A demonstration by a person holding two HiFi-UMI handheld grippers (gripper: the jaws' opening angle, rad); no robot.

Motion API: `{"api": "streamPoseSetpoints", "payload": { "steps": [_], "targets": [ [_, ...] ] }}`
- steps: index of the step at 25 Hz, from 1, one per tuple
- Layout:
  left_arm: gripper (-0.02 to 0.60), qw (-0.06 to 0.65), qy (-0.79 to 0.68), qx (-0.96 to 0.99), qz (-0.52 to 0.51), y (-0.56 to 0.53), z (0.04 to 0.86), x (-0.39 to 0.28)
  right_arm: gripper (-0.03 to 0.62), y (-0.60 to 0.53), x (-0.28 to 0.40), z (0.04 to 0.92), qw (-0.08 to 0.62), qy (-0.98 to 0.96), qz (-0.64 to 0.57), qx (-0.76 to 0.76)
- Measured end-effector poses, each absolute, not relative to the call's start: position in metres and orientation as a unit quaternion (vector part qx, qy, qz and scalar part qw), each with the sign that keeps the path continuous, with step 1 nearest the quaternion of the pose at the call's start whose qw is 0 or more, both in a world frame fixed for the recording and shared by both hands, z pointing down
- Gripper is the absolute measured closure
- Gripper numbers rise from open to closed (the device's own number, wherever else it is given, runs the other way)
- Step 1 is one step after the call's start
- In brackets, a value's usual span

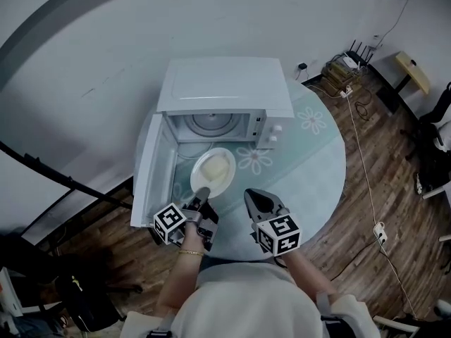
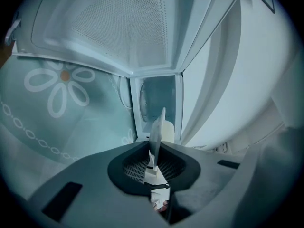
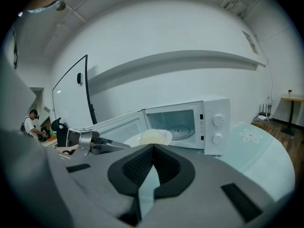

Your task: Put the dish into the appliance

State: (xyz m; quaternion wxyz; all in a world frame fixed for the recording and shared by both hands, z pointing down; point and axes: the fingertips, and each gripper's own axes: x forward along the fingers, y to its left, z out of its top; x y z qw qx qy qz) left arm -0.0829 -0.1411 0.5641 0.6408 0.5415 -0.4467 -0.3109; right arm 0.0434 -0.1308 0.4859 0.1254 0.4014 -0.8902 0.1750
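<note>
A white microwave [image 1: 224, 90] stands at the back of a round table [image 1: 320, 160], its door [image 1: 151, 171] swung open to the left and the turntable showing inside. My left gripper [image 1: 202, 192] is shut on the near rim of a white plate [image 1: 213, 170] with pale food, held just in front of the open cavity. In the left gripper view the plate [image 2: 156, 129] stands edge-on between the pads, with the cavity [image 2: 159, 96] beyond. My right gripper [image 1: 255, 197] hovers to the plate's right, shut and empty; its view shows the plate [image 3: 151, 137] before the microwave [image 3: 209, 122].
A pale green flowered cloth covers the table. The microwave's knobs [image 1: 273, 134] are on its right front. A white wall runs behind. On the wood floor at right lie cables and a power strip [image 1: 380, 232], with a small desk [image 1: 412, 72] farther back.
</note>
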Motion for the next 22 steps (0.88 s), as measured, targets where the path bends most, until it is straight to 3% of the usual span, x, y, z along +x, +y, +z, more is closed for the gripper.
{"api": "streamPoseSetpoints", "payload": {
  "steps": [22],
  "targets": [
    [0.54, 0.64, -0.46, 0.493, -0.368, -0.251, 0.601, -0.099, 0.589, -0.171, 0.049, 0.502, 0.128, -0.888, 0.187, 0.4]
  ]
}}
